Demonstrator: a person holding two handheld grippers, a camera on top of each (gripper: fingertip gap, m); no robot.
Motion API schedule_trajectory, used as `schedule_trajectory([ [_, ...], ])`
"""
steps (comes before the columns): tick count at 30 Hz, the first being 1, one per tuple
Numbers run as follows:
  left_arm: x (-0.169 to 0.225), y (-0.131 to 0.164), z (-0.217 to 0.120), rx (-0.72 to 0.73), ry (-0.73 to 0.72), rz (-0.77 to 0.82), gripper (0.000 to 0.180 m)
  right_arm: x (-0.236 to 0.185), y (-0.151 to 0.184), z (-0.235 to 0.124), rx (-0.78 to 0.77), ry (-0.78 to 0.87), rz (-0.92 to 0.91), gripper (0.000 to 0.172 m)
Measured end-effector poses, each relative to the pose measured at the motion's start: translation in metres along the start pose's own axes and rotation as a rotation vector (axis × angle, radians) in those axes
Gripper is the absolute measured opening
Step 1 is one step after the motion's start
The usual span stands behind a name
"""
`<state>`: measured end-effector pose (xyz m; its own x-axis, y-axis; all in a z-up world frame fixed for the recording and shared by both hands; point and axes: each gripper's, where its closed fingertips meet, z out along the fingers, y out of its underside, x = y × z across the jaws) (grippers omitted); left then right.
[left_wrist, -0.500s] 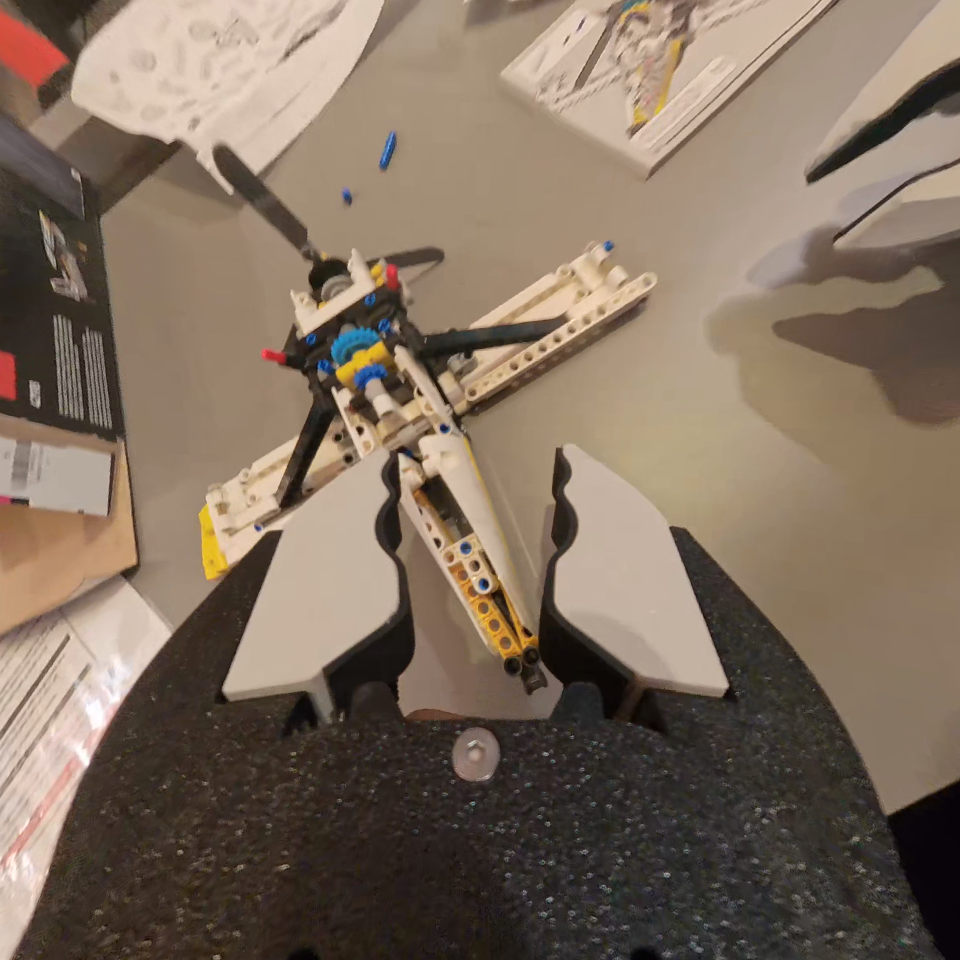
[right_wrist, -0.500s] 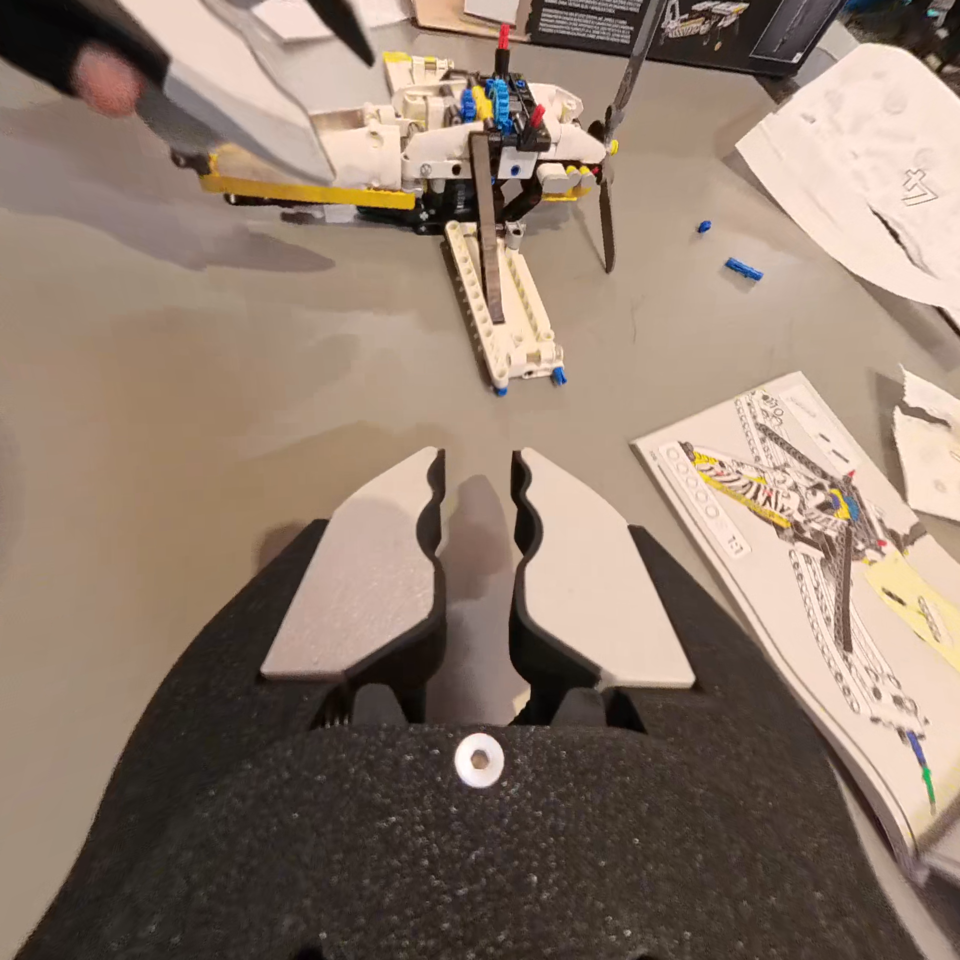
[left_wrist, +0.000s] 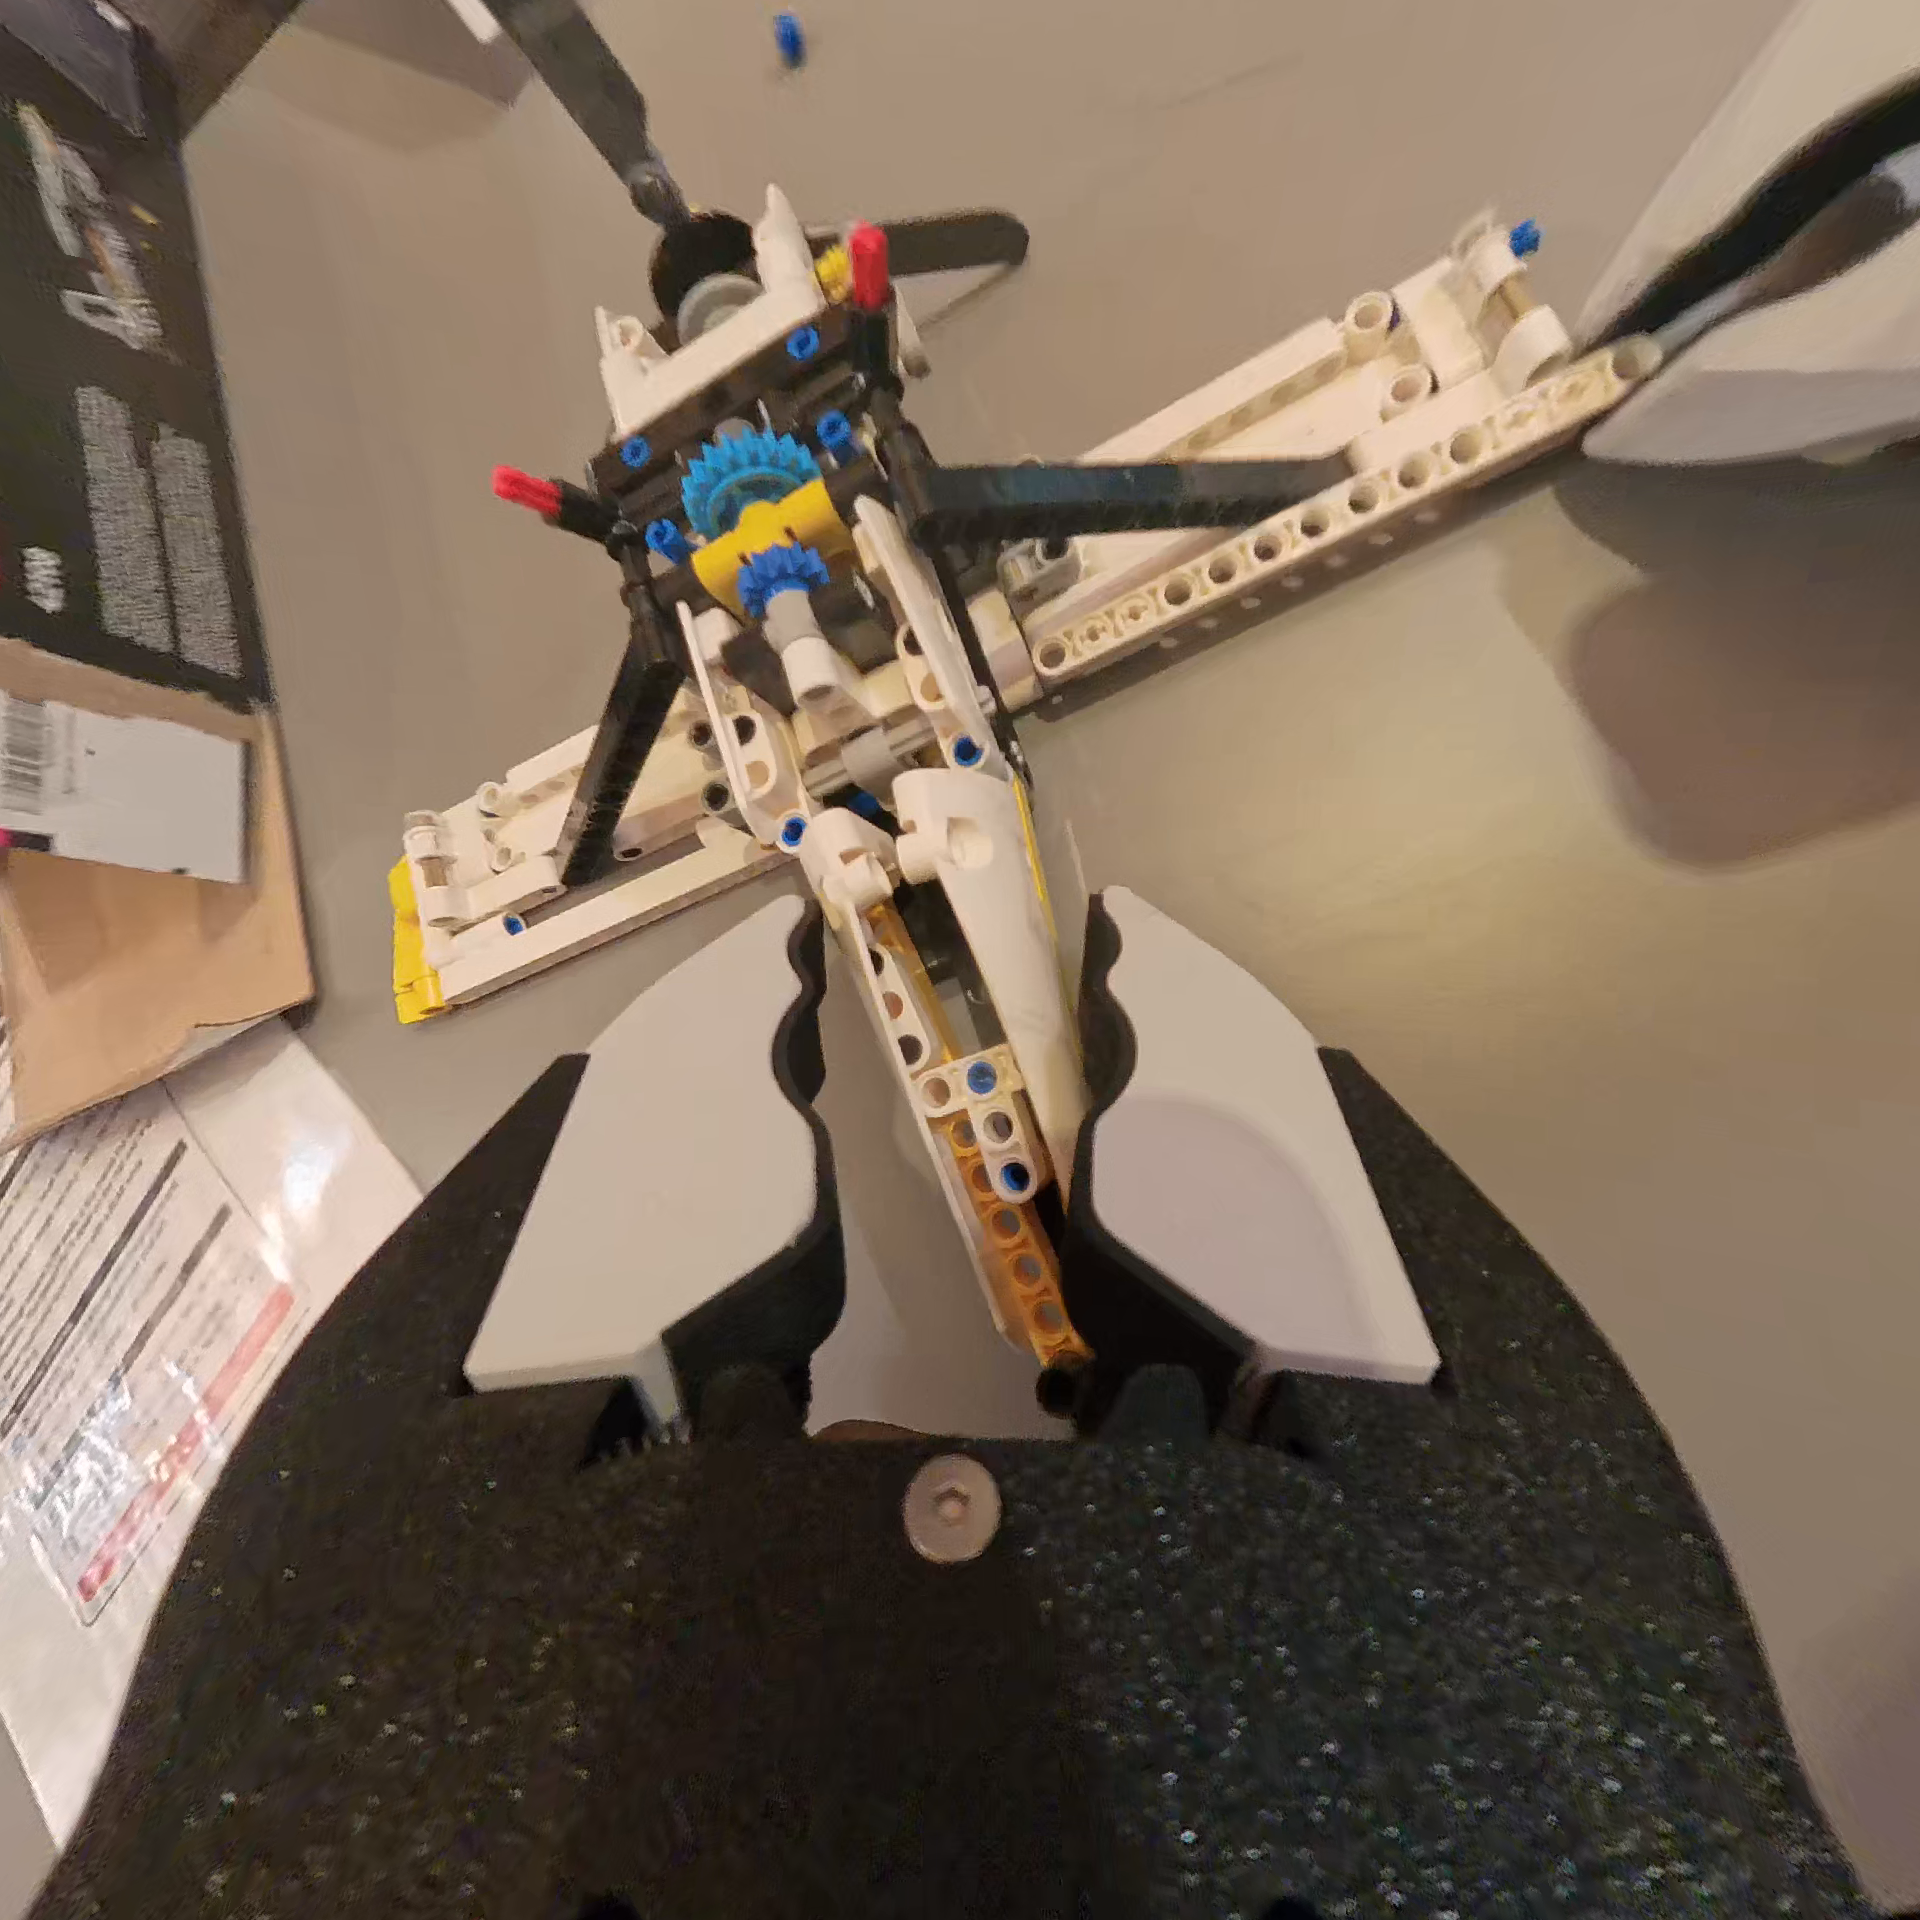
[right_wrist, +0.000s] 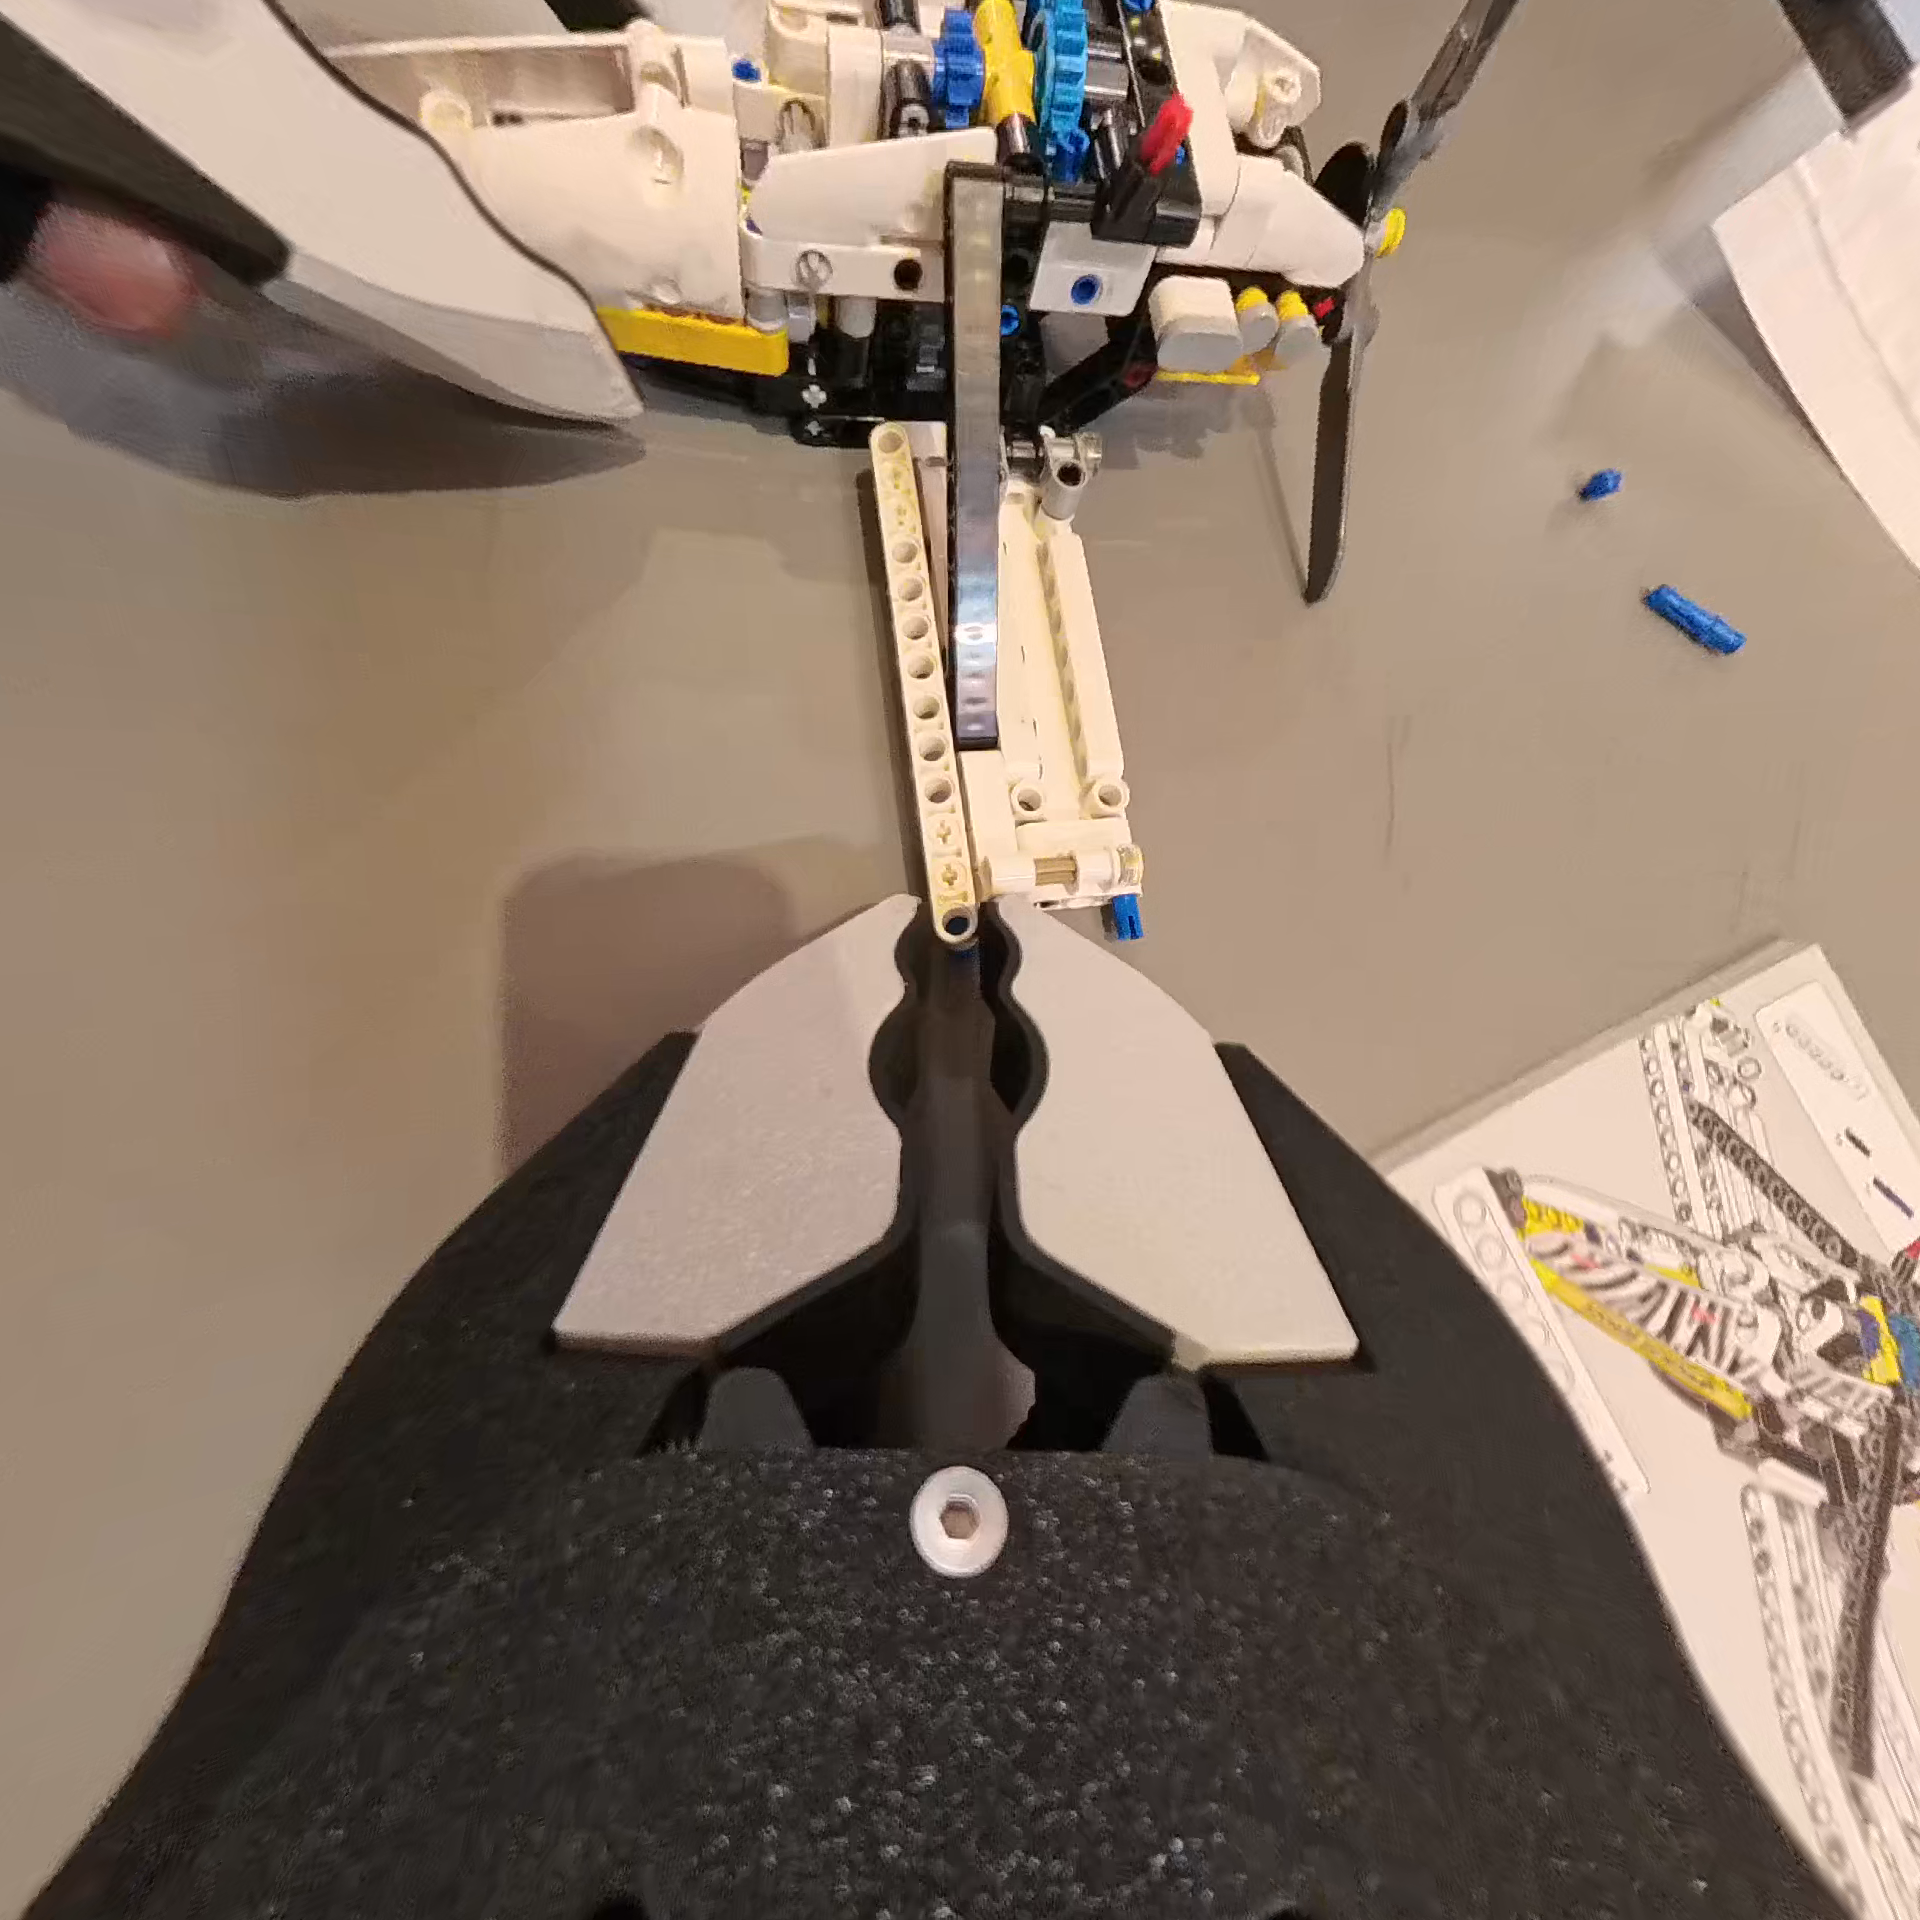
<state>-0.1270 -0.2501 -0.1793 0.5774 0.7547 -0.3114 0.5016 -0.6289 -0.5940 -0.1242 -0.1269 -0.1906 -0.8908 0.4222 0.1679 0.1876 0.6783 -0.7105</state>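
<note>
The brick-built model plane (left_wrist: 831, 644) lies on the grey table (left_wrist: 1455, 935), its long axis running straight out from the left tongs (left_wrist: 951, 997), propeller (left_wrist: 603, 114) at the far end. Those tongs are partly open and straddle the tail boom; the right-hand pad touches its white side, but I cannot tell whether the other presses. The right tongs (right_wrist: 961, 935) are nearly closed, nipping the tip of the cream holed beam (right_wrist: 920, 675) at the end of the wing, which points back at them. Left of the left tongs a cardboard box (left_wrist: 125, 914) crowds in; the instruction booklet (right_wrist: 1714, 1299) lies right of the right tongs, two blue pins (right_wrist: 1688, 632) beyond.
</note>
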Motion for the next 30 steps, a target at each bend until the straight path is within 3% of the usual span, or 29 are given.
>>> schedule_trajectory([
  [5, -0.030, -0.031, -0.026, 0.193, -0.115, -0.065, 0.046, -0.011, -0.021, 0.017, 0.017, -0.042, -0.028, 0.008],
  [11, -0.011, -0.126, -0.078, 0.765, 0.171, -0.188, 0.041, -0.012, -0.027, 0.016, 0.059, -0.110, 0.023, 0.012],
  [16, 0.000, -0.188, -0.068, 0.894, 0.242, -0.160, 0.039, 0.027, -0.003, -0.012, 0.076, 0.006, 0.064, 0.018],
  [22, 0.056, -0.239, 0.001, 0.653, 0.408, -0.128, 0.045, 0.081, 0.060, -0.057, 0.017, 0.241, 0.097, 0.026],
  [25, 0.095, -0.233, 0.037, 0.456, 0.466, -0.098, 0.052, 0.100, 0.091, -0.085, -0.018, 0.359, 0.103, 0.027],
  [30, 0.132, -0.211, 0.065, 0.270, 0.375, 0.129, 0.055, 0.110, 0.120, -0.117, -0.007, 0.399, 0.210, 0.027],
])
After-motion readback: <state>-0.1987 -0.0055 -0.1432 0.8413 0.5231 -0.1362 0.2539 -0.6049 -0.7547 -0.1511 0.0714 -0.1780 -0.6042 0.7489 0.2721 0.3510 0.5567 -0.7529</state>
